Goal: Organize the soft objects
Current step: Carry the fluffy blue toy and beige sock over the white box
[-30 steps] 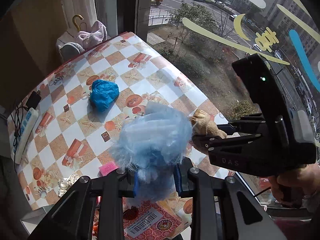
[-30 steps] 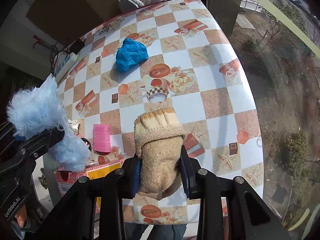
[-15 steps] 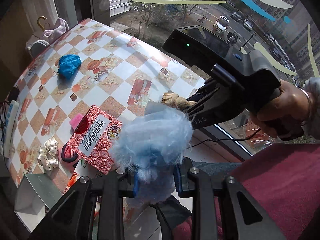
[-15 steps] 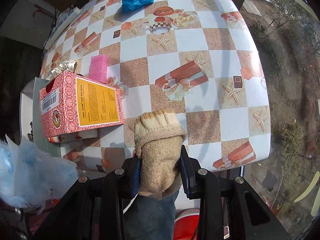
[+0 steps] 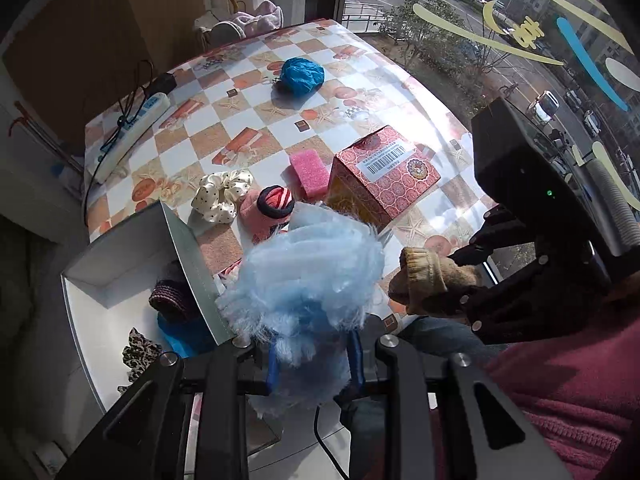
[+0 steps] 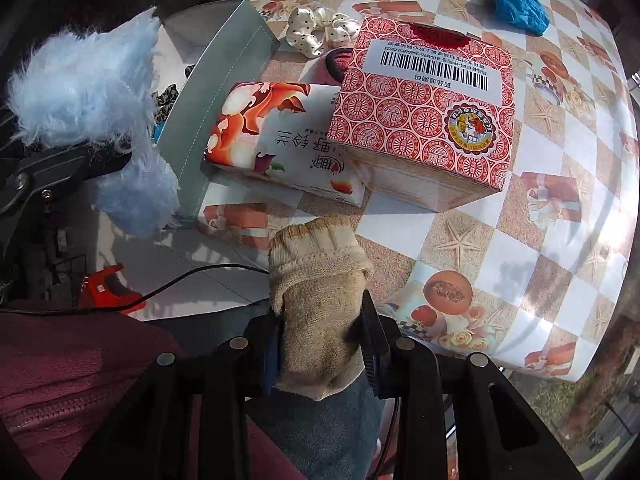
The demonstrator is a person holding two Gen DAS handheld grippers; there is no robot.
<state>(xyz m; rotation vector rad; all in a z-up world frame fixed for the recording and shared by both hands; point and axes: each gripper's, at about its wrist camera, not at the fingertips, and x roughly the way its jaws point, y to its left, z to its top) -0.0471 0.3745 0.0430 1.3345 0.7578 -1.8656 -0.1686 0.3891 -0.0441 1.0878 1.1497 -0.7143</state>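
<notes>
Table (image 5: 256, 96) has a checkered cloth with starfish and gift prints, sun hitting its right side hard. Big window (image 5: 460, 8) on the far right looks down on a street with trees and cars. Brown wall (image 5: 80, 32) far left, pale floor (image 6: 192, 280) near the table's edge.

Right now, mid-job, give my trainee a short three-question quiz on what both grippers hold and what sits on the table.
1. True or false: the left gripper is shut on the fluffy light-blue ball.
2. What does the right gripper hold? A) pink foam sponge B) beige knitted sock C) crumpled blue bag
3. Fill in: the red patterned carton lies partly on top of the ____ tissue pack.

Key:
1. True.
2. B, the beige knitted sock; the pink foam sponge and crumpled blue bag lie on the checked tablecloth.
3. Floral tissue pack.
</notes>
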